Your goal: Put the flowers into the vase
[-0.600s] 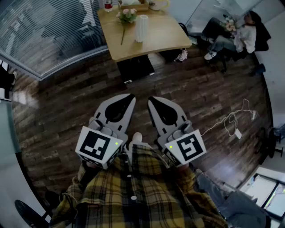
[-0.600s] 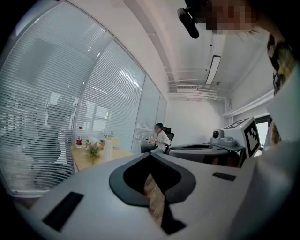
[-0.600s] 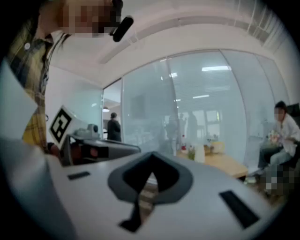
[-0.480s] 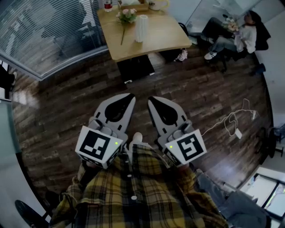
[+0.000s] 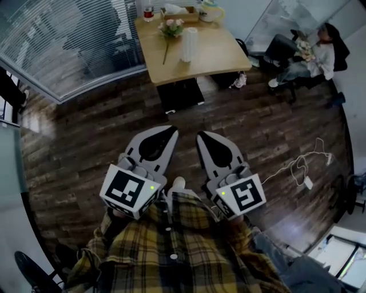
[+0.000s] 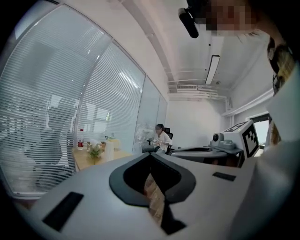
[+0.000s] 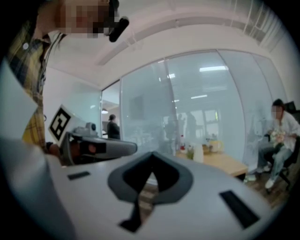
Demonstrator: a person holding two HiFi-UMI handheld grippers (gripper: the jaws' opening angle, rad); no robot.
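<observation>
Far ahead of my left tool [image 5: 170, 131] and right tool [image 5: 202, 135], both clenched empty, flowers [image 5: 172, 27] look light, fragile; I'd pinch the stem [image 5: 166, 52].

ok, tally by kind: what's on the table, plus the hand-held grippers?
Flowers: 1 bunch
White vase: 1
Bottle: 1
Wooden box: 1
Jug: 1
Hand-held grippers: 2 (left hand-held gripper, right hand-held gripper)
Total: 7

Table [image 5: 220, 52] bears flowers [image 5: 171, 27], vase [image 5: 189, 44], perhaps bottle [image 5: 148, 12]
</observation>
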